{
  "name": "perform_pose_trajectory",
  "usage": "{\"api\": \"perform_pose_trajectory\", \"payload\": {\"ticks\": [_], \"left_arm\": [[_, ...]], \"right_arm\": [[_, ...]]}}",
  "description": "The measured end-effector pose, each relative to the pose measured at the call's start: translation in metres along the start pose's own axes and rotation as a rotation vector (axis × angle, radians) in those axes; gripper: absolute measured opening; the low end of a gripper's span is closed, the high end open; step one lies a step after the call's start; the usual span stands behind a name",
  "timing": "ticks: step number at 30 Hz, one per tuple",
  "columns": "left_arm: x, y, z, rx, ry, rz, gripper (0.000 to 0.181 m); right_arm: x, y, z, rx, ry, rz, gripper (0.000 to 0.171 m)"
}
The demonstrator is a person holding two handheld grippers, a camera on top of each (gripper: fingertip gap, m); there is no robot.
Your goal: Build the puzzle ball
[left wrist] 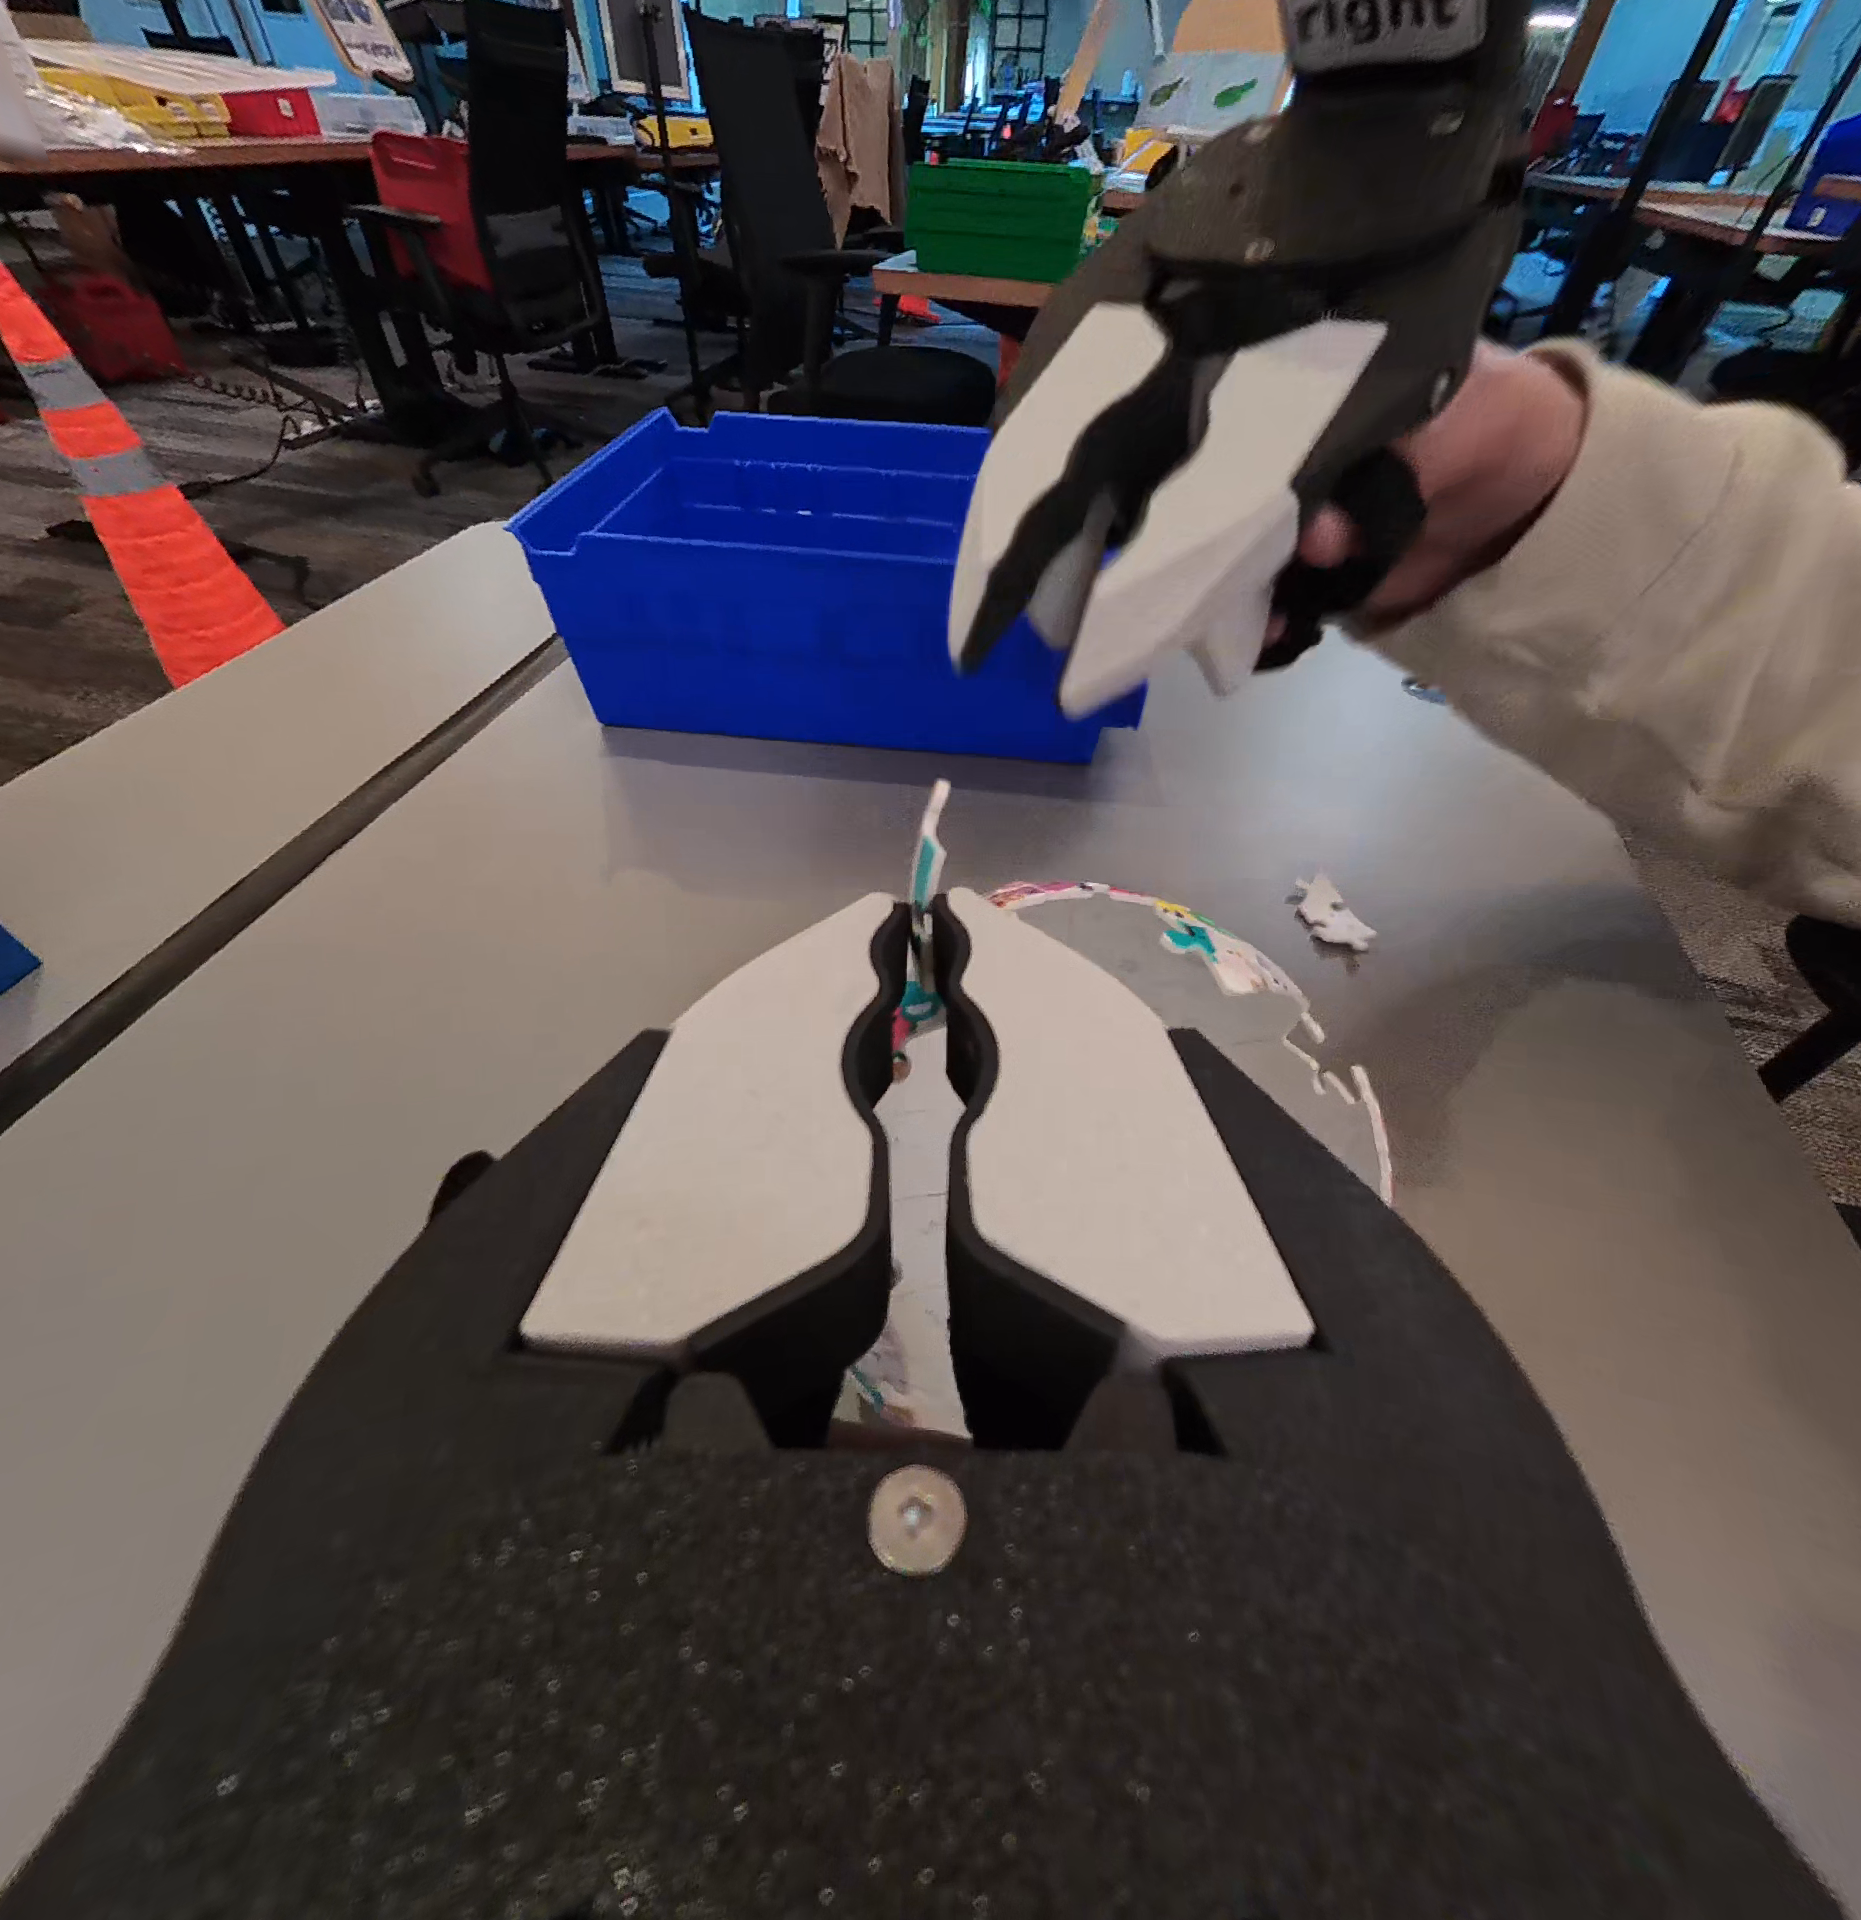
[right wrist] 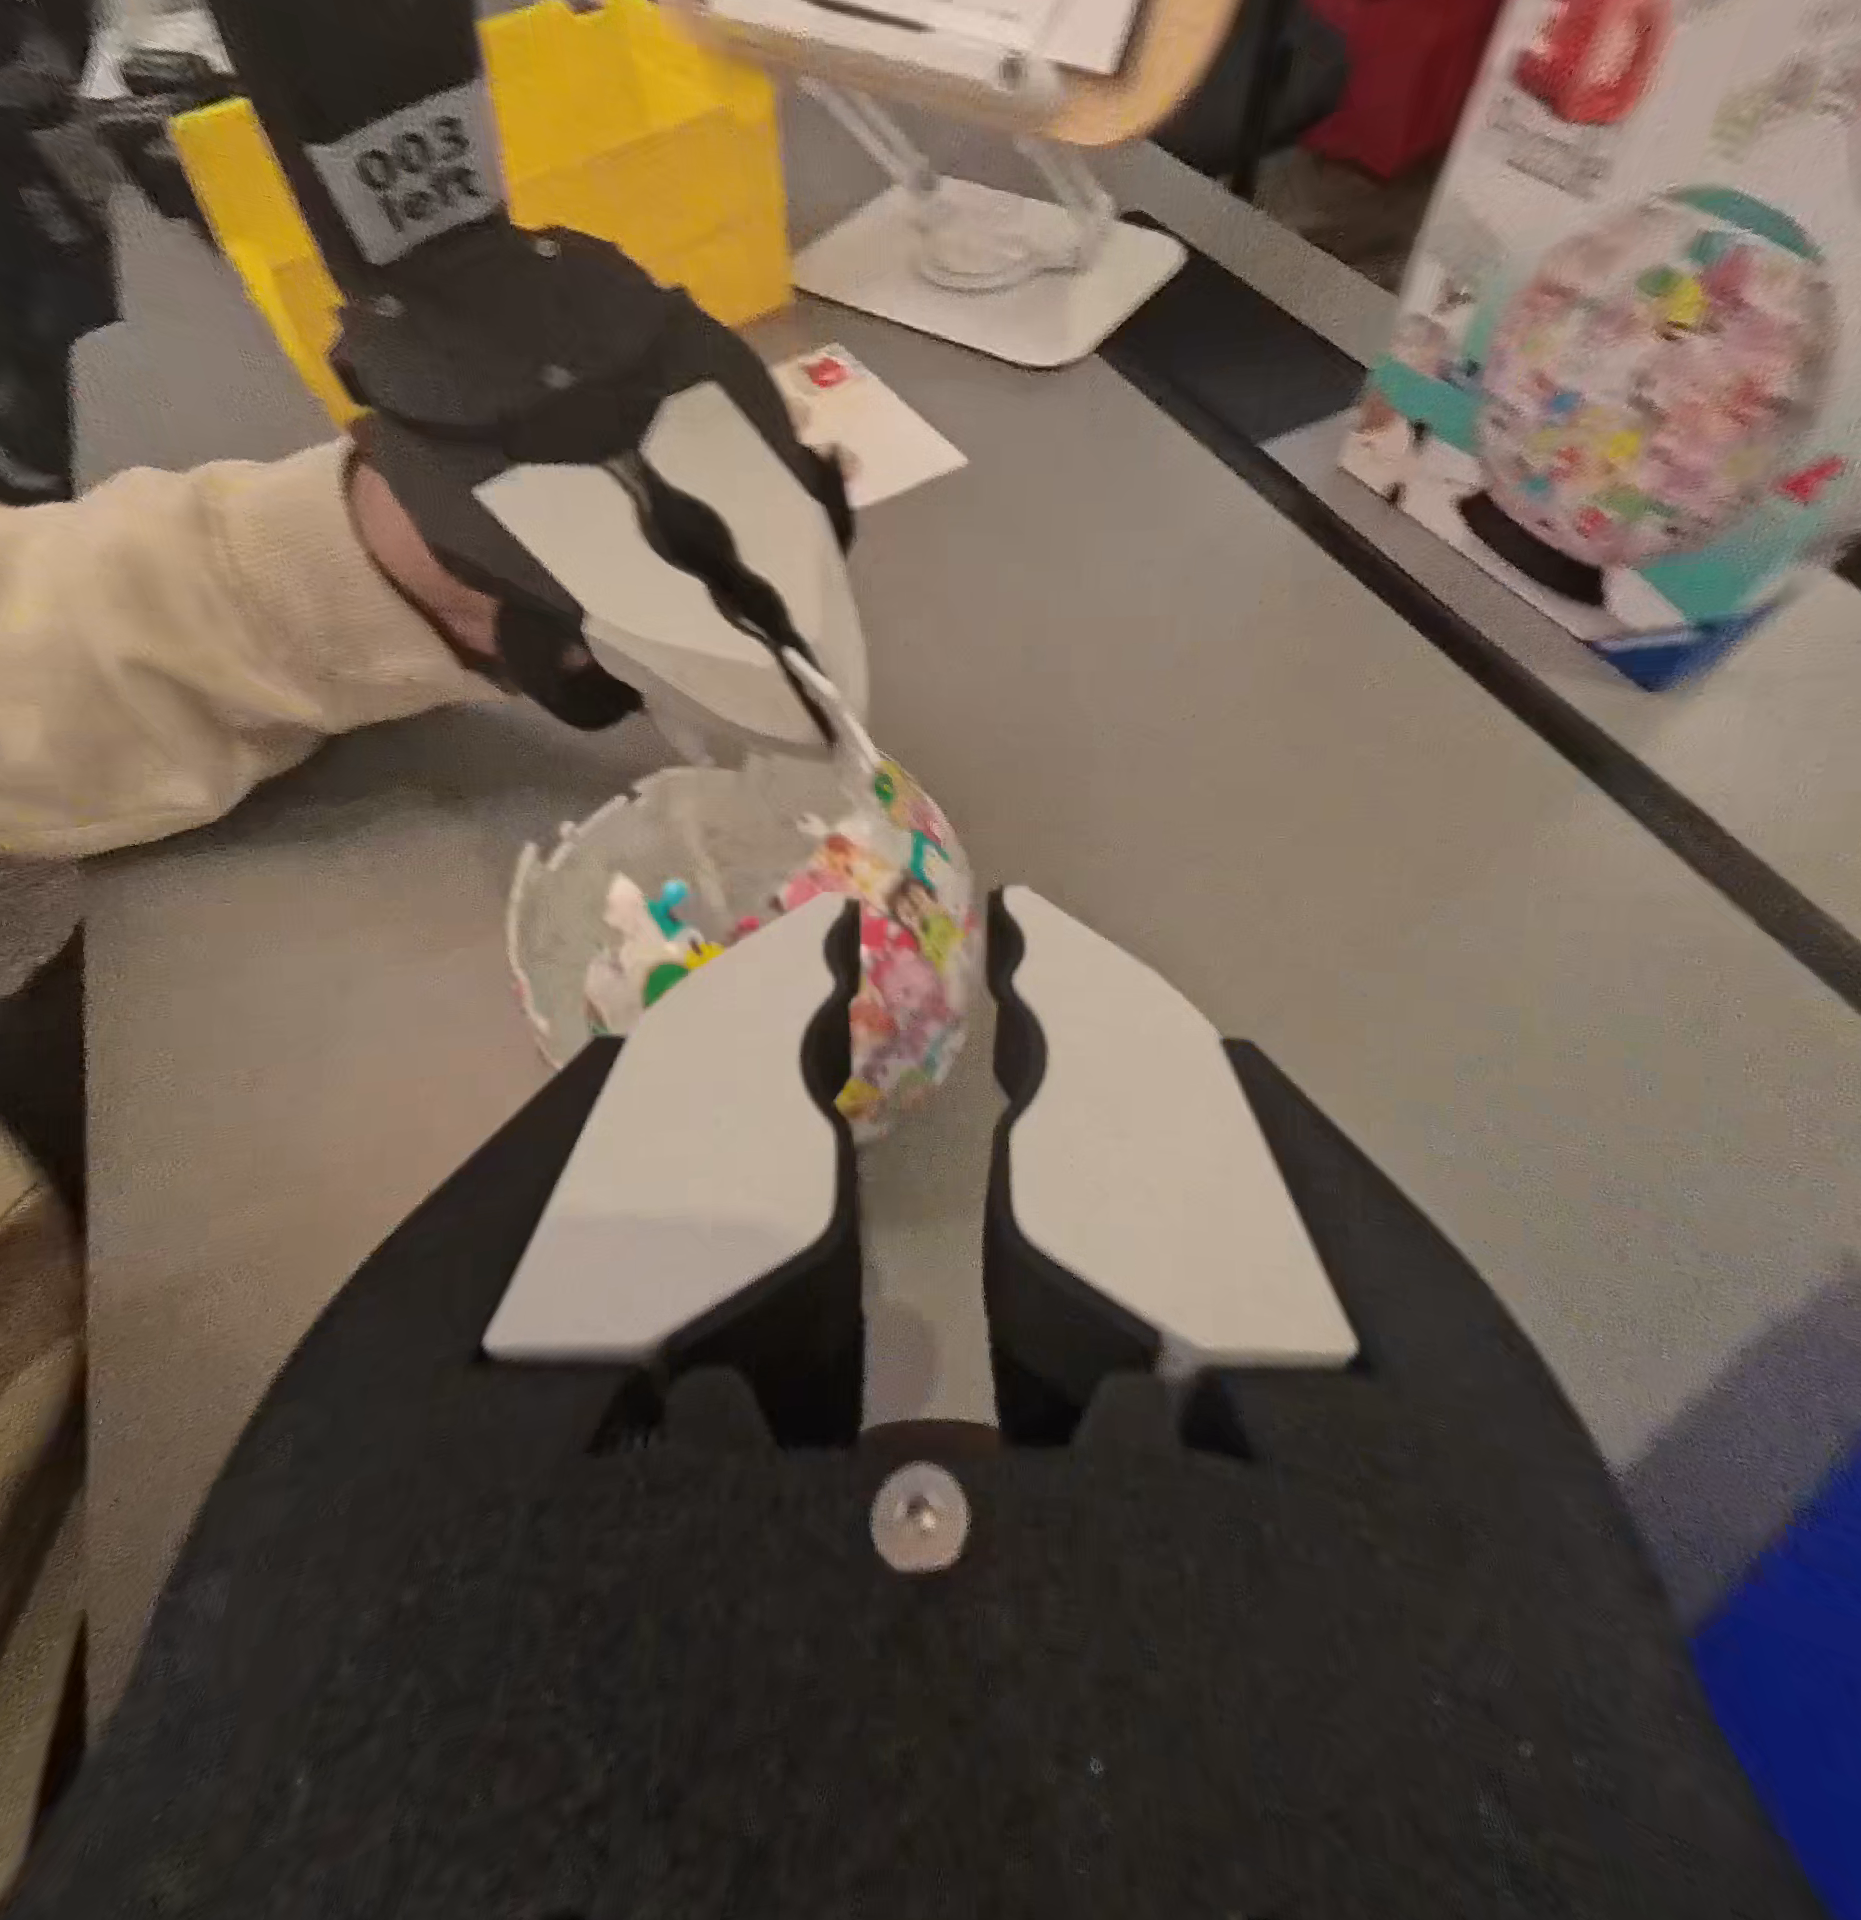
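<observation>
A half-built puzzle ball [right wrist: 697, 862] lies on the grey table [right wrist: 1217, 831] as an open shell, colourful outside and grey inside. My left gripper [left wrist: 921, 920] is shut on a puzzle piece [left wrist: 931, 836] that stands up at the shell's rim [left wrist: 1206, 956]. In the right wrist view the left gripper [right wrist: 827, 732] pinches that piece [right wrist: 853, 732] from above. My right gripper [right wrist: 921, 914] is open and empty, hovering just short of the ball. In the left wrist view the right gripper [left wrist: 1030, 675] hangs above the table beyond the ball. A loose pale piece [left wrist: 1331, 914] lies to the right of the shell.
A blue bin [left wrist: 780, 582] stands behind the ball. The puzzle's box [right wrist: 1632, 395] stands on the adjoining table, across a dark seam [right wrist: 1528, 644]. A yellow bin [right wrist: 635, 145], a white stand [right wrist: 1009, 281] and a white card [right wrist: 874, 426] lie farther back. An orange cone [left wrist: 147, 499] stands on the floor. Some 6 cm of space lies between my two pairs of fingers.
</observation>
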State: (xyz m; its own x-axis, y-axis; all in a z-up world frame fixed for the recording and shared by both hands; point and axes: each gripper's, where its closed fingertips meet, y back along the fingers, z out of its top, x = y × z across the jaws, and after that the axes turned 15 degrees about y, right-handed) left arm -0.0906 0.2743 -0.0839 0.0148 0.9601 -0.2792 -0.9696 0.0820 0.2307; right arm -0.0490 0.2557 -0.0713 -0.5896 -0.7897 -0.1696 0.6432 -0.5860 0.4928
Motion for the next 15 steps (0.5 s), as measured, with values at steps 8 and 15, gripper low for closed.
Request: {"api": "perform_pose_trajectory", "payload": {"ticks": [8,15], "left_arm": [[0.003,0.005,0.001,-0.02,0.003,0.016,0.003],[0.013,0.021,-0.005,-0.039,0.006,0.048,0.028]], "right_arm": [[0.01,-0.047,0.017,-0.049,0.067,0.144,0.002],[0.008,-0.026,0.022,-0.205,-0.208,0.257,0.002]]}}
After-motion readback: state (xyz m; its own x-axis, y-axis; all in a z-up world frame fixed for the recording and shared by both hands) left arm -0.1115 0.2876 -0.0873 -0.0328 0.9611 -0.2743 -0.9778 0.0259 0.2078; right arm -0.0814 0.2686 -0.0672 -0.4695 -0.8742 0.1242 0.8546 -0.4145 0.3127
